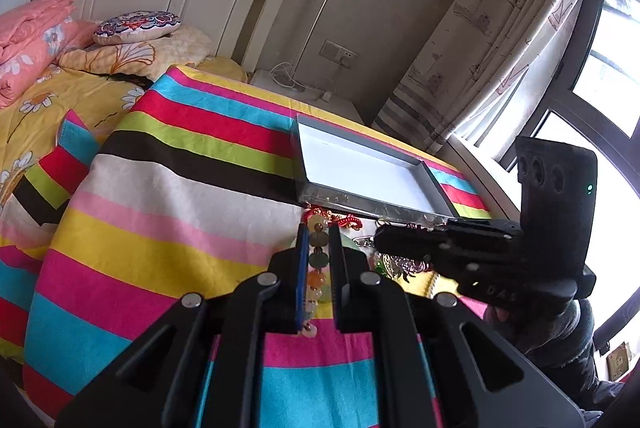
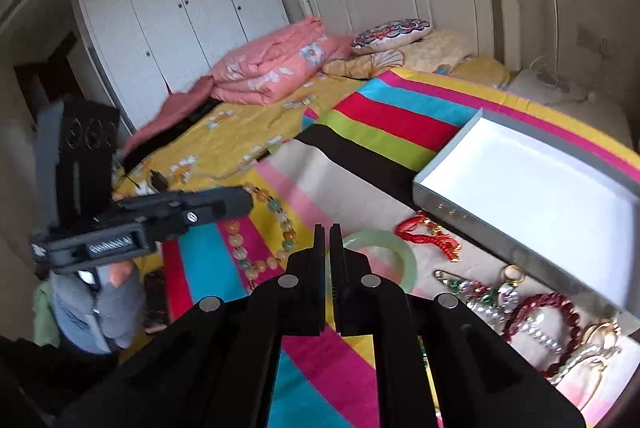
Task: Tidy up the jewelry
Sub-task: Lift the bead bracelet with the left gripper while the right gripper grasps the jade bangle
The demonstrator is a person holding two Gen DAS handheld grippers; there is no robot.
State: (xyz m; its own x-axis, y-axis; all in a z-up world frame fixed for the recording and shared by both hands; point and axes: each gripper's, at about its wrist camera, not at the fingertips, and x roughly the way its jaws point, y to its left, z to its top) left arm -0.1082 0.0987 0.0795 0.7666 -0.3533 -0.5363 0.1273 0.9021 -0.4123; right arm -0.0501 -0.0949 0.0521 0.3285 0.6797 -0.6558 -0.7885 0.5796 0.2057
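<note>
My left gripper [image 1: 319,228] is shut on a multicoloured bead necklace [image 1: 318,260], whose beads run between its fingers; the same necklace [image 2: 276,205] lies looped on the striped cloth under the left gripper [image 2: 248,201] in the right wrist view. My right gripper [image 2: 328,228] is nearly closed and empty, over a pale green jade bangle [image 2: 408,260]; it also shows in the left wrist view [image 1: 380,240]. An empty grey tray with a white floor [image 2: 440,163] lies beyond. A red knotted cord ornament [image 2: 424,232] lies by it.
Brooches [image 2: 476,292], a dark red bead bracelet [image 2: 560,302], pearls and gold rings [image 2: 600,332] lie at the right. Everything rests on a striped cloth [image 1: 168,187] on a bed with folded pink quilts [image 2: 272,67]. A window and curtain are at the right of the left wrist view.
</note>
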